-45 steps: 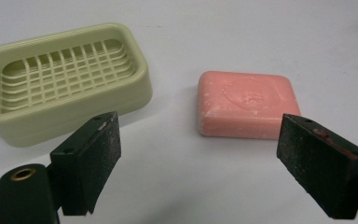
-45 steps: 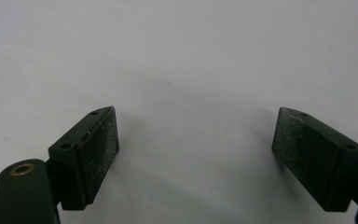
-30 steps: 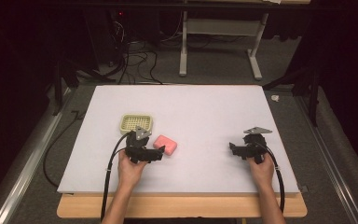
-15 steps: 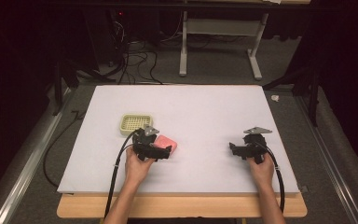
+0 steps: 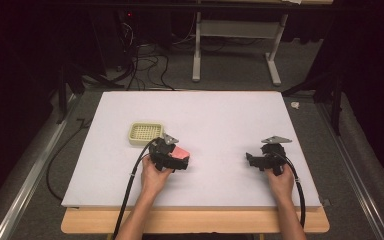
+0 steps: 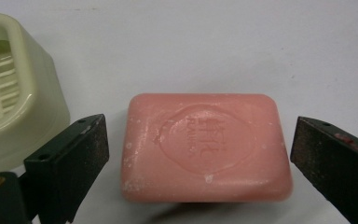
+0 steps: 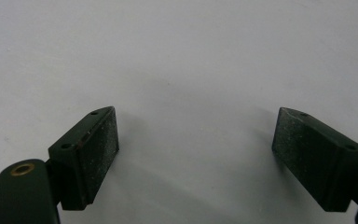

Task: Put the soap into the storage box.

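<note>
Now the left gripper (image 6: 196, 154) has advanced from beside the cream slotted plastic soap dish (image 5: 145, 133); its fingers (image 6: 77, 158) stand apart, flanking the pink rectangular soap bar (image 6: 205, 147) on the white table (image 5: 220, 115). No grasp yet, seemingly. The right gripper (image 7: 196, 154) stays spread, empty.

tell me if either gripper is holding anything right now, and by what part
Nothing is held. The left gripper is open, its jaws either side of the pink soap with gaps. The right gripper is open over bare table.

Soap (image 5: 180, 151) half hidden beneath left gripper (image 5: 179, 162). Beside soap, soap dish (image 6: 9, 84) cut by frame edge; soap's embossed stamp illegible.
</note>
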Motion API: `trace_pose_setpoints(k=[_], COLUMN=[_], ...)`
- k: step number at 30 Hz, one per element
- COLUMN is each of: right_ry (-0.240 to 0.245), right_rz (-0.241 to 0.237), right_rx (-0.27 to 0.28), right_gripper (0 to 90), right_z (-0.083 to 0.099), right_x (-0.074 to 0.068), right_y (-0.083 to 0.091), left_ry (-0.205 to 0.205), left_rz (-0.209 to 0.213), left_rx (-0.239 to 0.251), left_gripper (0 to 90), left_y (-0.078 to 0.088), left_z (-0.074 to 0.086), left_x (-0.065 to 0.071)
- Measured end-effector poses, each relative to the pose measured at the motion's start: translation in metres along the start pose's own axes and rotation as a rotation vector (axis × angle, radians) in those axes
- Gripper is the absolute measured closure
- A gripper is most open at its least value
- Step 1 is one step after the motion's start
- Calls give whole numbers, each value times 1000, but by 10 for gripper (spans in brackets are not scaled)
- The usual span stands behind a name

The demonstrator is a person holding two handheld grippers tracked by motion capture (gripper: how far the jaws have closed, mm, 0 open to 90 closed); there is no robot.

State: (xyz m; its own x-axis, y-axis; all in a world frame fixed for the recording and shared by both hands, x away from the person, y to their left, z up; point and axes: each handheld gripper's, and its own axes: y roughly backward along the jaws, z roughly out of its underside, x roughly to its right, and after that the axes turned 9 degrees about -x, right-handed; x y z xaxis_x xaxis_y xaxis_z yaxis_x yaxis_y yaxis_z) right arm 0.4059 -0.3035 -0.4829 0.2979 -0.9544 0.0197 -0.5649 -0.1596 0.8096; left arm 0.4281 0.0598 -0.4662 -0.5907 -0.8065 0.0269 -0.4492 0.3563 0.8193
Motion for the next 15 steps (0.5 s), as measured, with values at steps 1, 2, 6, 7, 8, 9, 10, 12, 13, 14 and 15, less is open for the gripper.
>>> trace_pose_setpoints(k=[1,2,6,7,8,9,10,12,13,14,15], right_ry=[0,0,0,-1,0,0,0,0,0,0,0], right_rz=[0,0,0,0,0,0,0,0,0,0,0], right_rx=[0,0,0,-1,0,0,0,0,0,0,0], right_gripper=[151,151,151,151,151,151,151,151,151,151,151], right_z=[0,0,0,0,0,0,0,0,0,0,0], right_x=[0,0,0,0,0,0,0,0,0,0,0], right_y=[0,0,0,0,0,0,0,0,0,0,0], left_ry=[0,-1,-1,-2,-7,-10,-14,-16,-18,-19,-19], left_rz=[0,-2,-10,-11,-20,-27,-30,-26,-26,-31,-34], left_rx=[0,-2,-19,-22,-31,-36,-39,-44,-46,-47,-48], left_gripper=[53,58,70,77,81,89,95,103,109,112,117], left_y=[0,-2,-7,-8,-9,-10,-11,-12,-12,-12,-13], left_z=[0,0,0,0,0,0,1,1,1,1,1], left_x=[0,0,2,2,3,4,4,5,5,6,6])
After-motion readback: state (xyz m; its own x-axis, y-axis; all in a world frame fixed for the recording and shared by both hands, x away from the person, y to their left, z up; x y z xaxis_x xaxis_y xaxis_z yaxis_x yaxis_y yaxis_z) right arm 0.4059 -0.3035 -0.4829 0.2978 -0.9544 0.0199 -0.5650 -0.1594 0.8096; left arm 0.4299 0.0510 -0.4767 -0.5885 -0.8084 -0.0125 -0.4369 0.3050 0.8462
